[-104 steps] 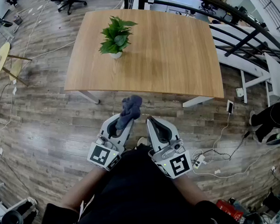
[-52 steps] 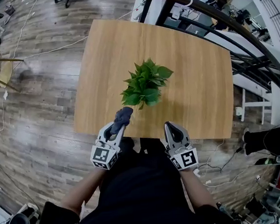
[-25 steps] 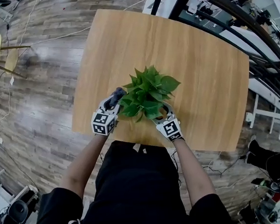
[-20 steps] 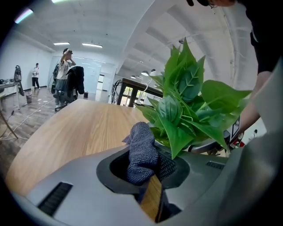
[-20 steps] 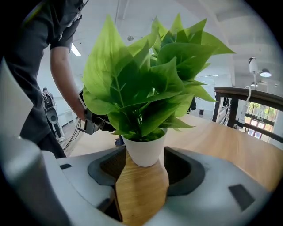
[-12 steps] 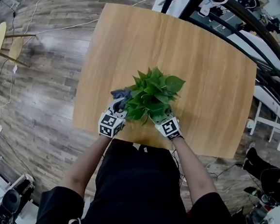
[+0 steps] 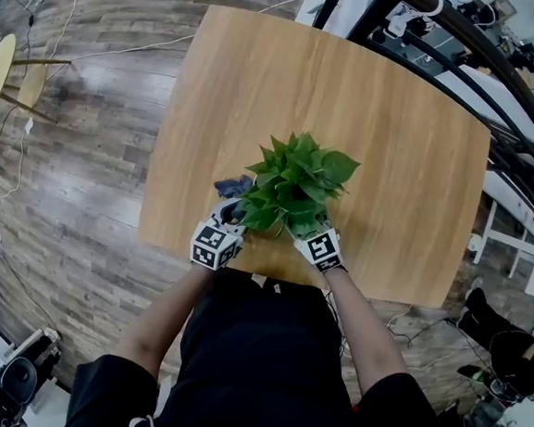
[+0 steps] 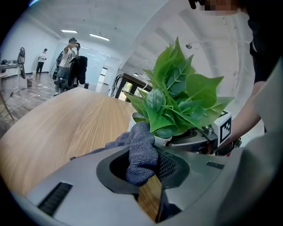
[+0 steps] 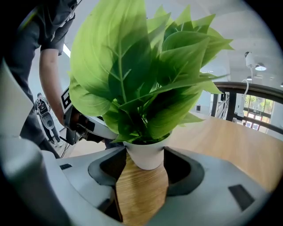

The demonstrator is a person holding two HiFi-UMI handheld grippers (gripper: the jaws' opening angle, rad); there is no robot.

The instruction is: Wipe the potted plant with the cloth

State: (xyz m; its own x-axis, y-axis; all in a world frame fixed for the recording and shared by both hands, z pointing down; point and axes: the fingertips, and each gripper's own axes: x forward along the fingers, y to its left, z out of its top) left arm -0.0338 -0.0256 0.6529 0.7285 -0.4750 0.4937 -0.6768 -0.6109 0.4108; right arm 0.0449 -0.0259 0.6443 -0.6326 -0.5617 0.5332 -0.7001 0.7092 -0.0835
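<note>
Left gripper [image 7: 230, 208]: held at the near left side of the potted plant [image 7: 297, 185], fingers pointing toward its leaves.
Left fingers [image 8: 173, 167]: pinched on the cloth [image 8: 140, 152], with a bunched grey fold clamped between the pads.
Cloth position: the clamped fold rose past the left fingertips and touched the lower leaves and the pot rim. A loose tail trailed out to the left of the fingers onto the table [image 7: 385, 123].
Right gripper [image 9: 143, 170]: set low at the near right side of the plant, level with the table top.
Right fingers [image 9: 188, 172]: spread to pot width and closed against the white pot [image 9: 144, 155], one pad on each side wall.
White pot position: upright between the right fingertips, base on the table, with bare wood showing behind it between the fingers.
Foliage: broad green leaves stood above and forward of both sets of fingers and hid the fingertips in the head view.
Gripper spacing: the two grippers sat near each other, on opposite sides of the pot.
</note>
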